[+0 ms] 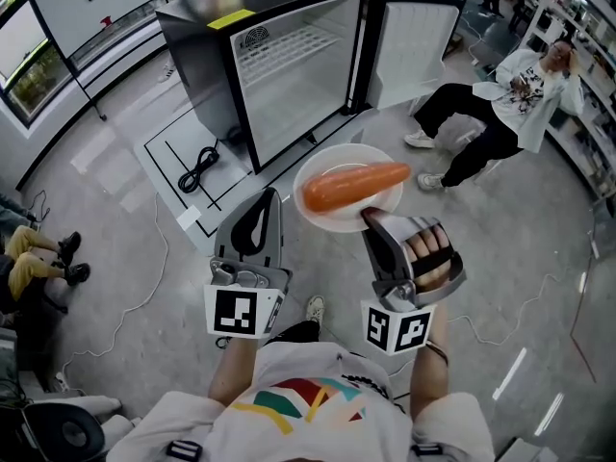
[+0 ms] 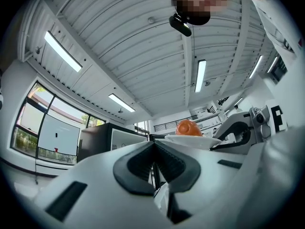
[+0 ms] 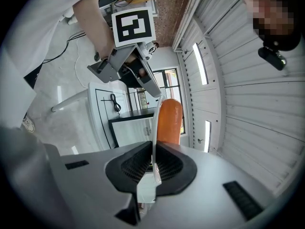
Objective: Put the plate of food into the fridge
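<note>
While the right hand-held gripper [image 1: 370, 216] clamps 1 plate [image 1: 310, 174], it bears 1 carrot [image 1: 354, 187].

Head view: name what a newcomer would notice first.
A white plate bearing a long orange food sits mid-frame, its near rim pinched by the right gripper. Beyond it stands a black fridge, door open. A person sits at upper right.

The plate [image 1: 346, 154] is plain white and the food [image 1: 356, 187] on it is smooth orange. The far fridge [image 1: 207, 41] is black outside and white inside, with a yellow label [image 1: 231, 17] on top. The left gripper [image 1: 270, 196] and right gripper [image 1: 372, 218] are pale grey with black pads and black-and-white square markers.
</note>
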A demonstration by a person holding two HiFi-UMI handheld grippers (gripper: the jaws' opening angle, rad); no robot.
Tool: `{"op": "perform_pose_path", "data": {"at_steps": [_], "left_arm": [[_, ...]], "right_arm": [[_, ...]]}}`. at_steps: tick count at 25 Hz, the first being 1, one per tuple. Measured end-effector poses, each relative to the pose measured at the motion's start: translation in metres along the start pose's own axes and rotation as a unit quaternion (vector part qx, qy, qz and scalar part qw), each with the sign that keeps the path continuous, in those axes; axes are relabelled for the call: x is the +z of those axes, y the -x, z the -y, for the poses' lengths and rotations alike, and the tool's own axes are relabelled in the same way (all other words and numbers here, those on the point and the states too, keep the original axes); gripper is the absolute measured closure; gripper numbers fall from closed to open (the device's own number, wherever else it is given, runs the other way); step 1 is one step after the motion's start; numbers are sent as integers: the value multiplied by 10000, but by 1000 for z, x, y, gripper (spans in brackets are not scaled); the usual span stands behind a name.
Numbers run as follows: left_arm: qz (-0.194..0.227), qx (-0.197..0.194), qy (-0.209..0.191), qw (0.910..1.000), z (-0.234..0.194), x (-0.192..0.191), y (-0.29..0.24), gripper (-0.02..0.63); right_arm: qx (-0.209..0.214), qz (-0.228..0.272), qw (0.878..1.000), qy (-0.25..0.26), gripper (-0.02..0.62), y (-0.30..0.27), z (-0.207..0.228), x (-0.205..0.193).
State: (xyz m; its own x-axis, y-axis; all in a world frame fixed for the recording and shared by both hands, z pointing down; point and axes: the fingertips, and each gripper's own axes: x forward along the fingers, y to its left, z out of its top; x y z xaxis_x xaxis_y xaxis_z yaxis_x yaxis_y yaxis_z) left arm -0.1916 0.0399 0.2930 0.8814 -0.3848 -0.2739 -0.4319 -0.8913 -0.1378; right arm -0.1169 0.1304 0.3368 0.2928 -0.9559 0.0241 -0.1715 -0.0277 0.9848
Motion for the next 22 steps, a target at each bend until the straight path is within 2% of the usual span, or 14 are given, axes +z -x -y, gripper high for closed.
{"op": "perform_pose_path", "data": {"at_steps": [9, 22], "left_arm": [[122, -25, -30, 9999, -34, -14, -76, 601], [62, -59, 23, 10000, -47, -32, -122, 601]], "right_arm": [[-66, -7, 10000, 48, 573, -76, 17, -32], [75, 17, 10000, -14, 574, -121, 15, -55]]}}
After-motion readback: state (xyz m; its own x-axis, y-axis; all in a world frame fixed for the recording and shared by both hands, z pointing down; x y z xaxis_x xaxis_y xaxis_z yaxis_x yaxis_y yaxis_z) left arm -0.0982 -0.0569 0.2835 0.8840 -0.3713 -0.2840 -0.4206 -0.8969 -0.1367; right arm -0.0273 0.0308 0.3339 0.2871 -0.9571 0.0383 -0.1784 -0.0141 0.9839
